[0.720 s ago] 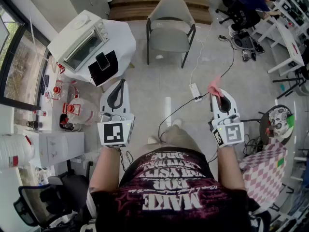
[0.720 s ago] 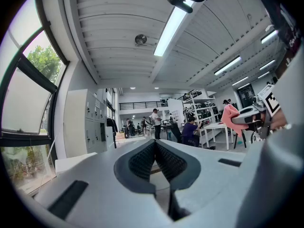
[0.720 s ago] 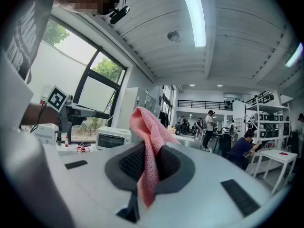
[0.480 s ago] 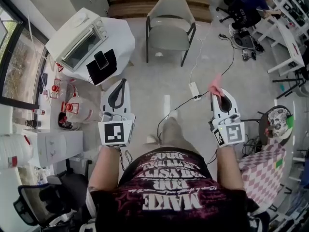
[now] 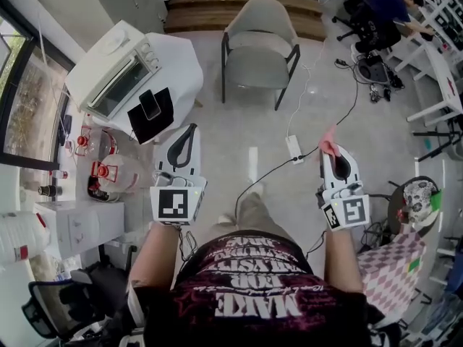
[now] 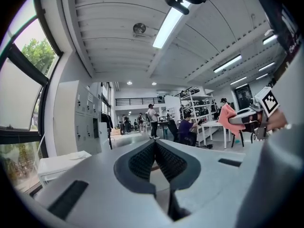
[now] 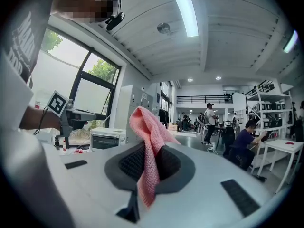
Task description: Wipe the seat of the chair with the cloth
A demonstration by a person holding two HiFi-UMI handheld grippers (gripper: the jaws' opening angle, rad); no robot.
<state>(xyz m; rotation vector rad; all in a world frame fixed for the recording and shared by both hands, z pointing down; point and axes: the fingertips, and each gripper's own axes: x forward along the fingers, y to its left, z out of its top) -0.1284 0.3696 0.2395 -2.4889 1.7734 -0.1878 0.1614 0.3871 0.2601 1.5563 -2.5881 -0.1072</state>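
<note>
The grey chair (image 5: 260, 53) stands ahead on the floor, its seat (image 5: 259, 67) bare, well beyond both grippers. My right gripper (image 5: 332, 149) is shut on the pink cloth (image 5: 327, 142), which pokes out past the jaw tips; in the right gripper view the cloth (image 7: 148, 144) is pinched between the jaws and hangs down over them. My left gripper (image 5: 190, 130) is held at the left, level with the right one, jaws shut with nothing between them (image 6: 155, 148). Both grippers point forward and upward.
A white-draped table (image 5: 177, 63) at the left carries a toaster oven (image 5: 116, 67) and a tablet with a phone (image 5: 150, 110). A power strip (image 5: 294, 149) and cables lie on the floor between me and the chair. A person sits at desks at the back right (image 5: 387, 6).
The view has shifted slightly; the chair and table sit a little lower and to the right in the frame. Both grippers keep their pose, and the cloth stays in the right one.
</note>
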